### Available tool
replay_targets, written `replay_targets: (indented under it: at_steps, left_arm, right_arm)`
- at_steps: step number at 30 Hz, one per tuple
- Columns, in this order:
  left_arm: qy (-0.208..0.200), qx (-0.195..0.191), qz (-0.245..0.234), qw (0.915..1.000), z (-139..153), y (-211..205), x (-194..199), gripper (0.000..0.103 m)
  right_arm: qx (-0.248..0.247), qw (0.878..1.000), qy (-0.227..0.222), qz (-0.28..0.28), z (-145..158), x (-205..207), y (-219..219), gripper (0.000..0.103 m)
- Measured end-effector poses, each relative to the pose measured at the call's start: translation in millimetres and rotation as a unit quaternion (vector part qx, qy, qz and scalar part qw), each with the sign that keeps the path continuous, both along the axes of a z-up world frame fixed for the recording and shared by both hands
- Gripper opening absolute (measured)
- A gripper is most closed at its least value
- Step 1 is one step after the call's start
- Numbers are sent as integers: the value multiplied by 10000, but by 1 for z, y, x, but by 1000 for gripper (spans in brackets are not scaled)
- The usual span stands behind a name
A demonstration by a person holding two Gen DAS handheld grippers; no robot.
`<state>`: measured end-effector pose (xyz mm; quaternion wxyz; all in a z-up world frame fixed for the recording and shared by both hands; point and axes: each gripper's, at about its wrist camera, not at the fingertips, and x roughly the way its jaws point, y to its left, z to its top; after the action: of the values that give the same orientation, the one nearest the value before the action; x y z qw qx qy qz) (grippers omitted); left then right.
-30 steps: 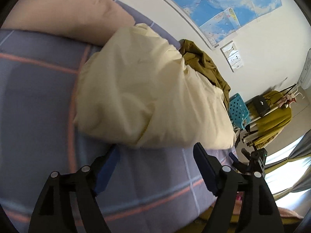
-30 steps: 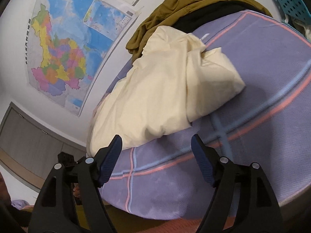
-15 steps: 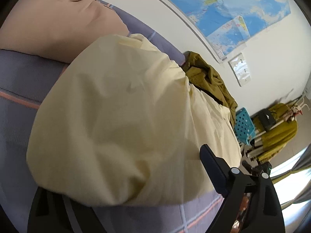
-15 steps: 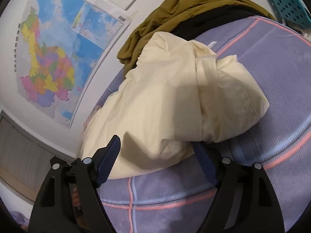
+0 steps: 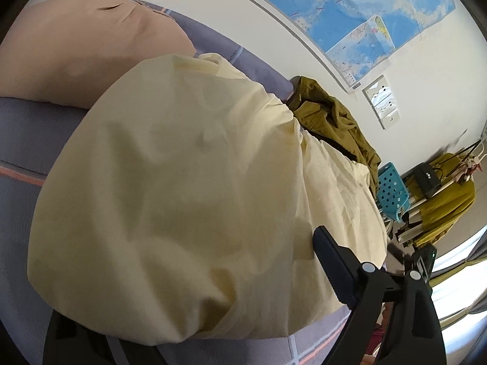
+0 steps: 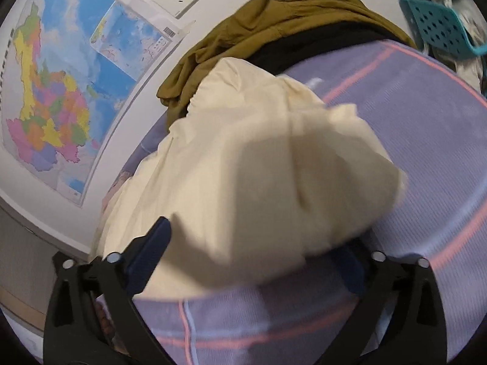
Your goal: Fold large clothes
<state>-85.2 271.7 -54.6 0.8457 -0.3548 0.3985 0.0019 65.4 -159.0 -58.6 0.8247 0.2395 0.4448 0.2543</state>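
A cream garment (image 5: 197,182), bunched into a thick fold, lies on the purple striped bedsheet (image 5: 30,127). My left gripper (image 5: 240,243) stands wide at its near edge. The cloth lies between the jaws and covers the left finger; only the right finger (image 5: 331,267) shows. In the right wrist view the same cream garment (image 6: 258,167) fills the middle. My right gripper (image 6: 252,234) is opening, with the garment's near edge between the jaws. Its left finger (image 6: 152,252) is bare beside the cloth, and the right finger is partly under the fold. No pad visibly presses the cloth.
A pink pillow (image 5: 76,45) lies at the bed's far left. An olive garment (image 5: 331,121) is heaped over black cloth (image 6: 319,45) against the wall behind the cream one. A teal basket (image 5: 389,188) and a clothes rack (image 5: 441,206) stand past the bed. Maps (image 6: 61,91) hang on the wall.
Both grippers have moved forward up to the cream garment, so it now looms large. Its near edge now covers the left gripper's left finger and the right gripper's right finger. The right jaws have widened.
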Motion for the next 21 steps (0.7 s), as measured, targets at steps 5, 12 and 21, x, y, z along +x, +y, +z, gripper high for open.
replay_targets:
  at_steps: [5,12,21]
  left_arm:
    - [3,29,41,10000,-1,1,8,91]
    - [108,567,100,9983,-1,-6,23,87]
    - [391,1152,119,9925,2,-15,27,67]
  right_arm:
    - [566,9977,-166,341,-4,15,19,95]
    - [693,9956,-87,623,-7,31,36,69]
    - [774,9927,45,922,-11,38,43,58]
